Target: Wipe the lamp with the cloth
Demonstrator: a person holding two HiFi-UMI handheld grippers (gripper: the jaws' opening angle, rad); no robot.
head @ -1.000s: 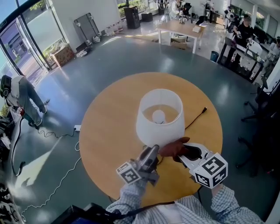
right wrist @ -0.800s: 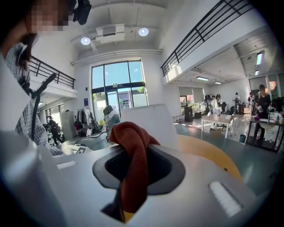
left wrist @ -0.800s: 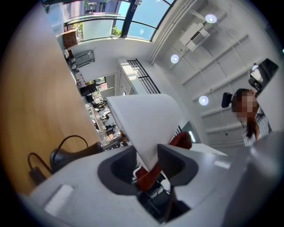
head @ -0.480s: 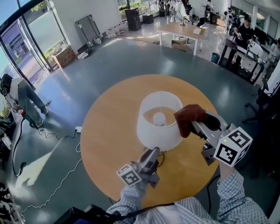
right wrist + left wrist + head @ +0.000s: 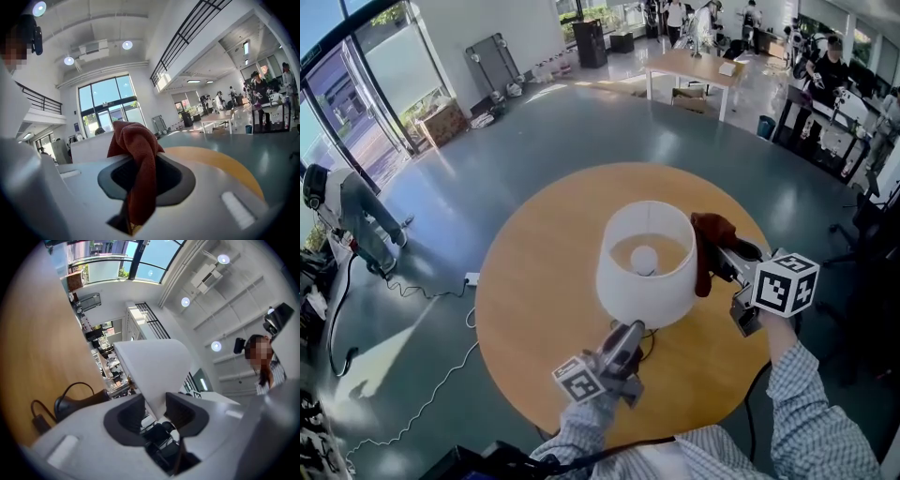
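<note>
Your right gripper [image 5: 720, 255] is clamped on the cloth [image 5: 138, 159], a rust-brown rag bunched up above the jaws, with a loose strip hanging down between them. Your left gripper [image 5: 157, 406] has its jaws closed on the bottom rim of the lamp [image 5: 642, 281], the thin white wall of the shade caught between the two pads. The lamp has a plain white shade, wider at the bottom than at the top and open above, so from your head camera you look down into it at the round bulb [image 5: 644, 260]. The left gripper view shows its dark base [image 5: 75, 401] low on the wood. The cloth rests against the outside of the shade on your right, up near the top rim, and part of it hangs down along the shade's side. The lamp stands near the middle of the round wooden table [image 5: 534, 281], between your two grippers, the left one at its near edge and the right one beside it.
</note>
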